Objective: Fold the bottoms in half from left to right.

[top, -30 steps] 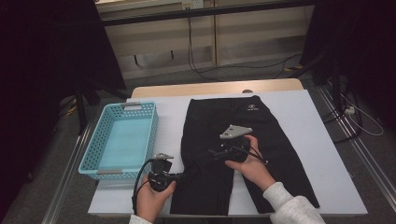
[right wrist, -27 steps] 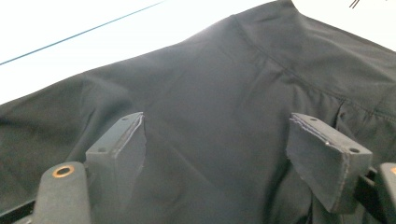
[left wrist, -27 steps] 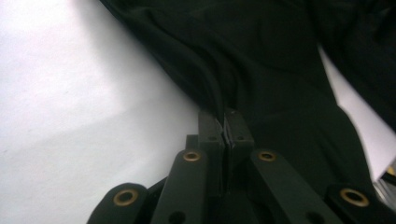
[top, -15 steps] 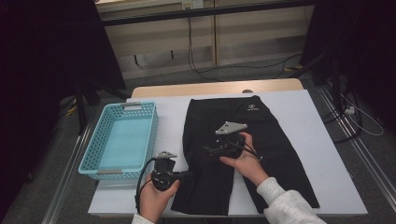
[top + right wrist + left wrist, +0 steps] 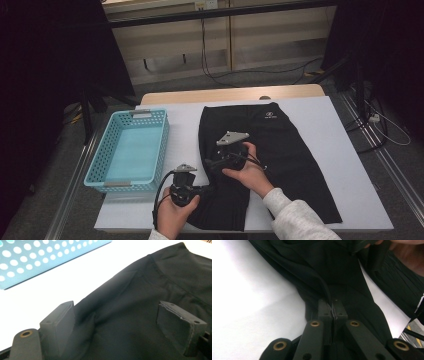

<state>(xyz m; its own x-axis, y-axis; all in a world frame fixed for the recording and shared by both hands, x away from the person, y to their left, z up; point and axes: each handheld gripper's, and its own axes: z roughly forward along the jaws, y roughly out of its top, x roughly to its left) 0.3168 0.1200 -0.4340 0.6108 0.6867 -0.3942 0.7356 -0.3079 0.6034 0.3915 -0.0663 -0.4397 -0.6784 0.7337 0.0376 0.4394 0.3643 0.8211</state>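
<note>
Since the black shorts (image 5: 270,160) look limp and light, grab hems: left gripper (image 5: 332,311) pinches fabric edge, right gripper (image 5: 125,322) gapes, jaws just widening, empty.

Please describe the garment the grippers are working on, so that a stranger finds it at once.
On the white table, right of the turquoise basket, lie black trousers, waistband at the far edge. They are the only clothing there, with a small white logo near the waistband.
</note>
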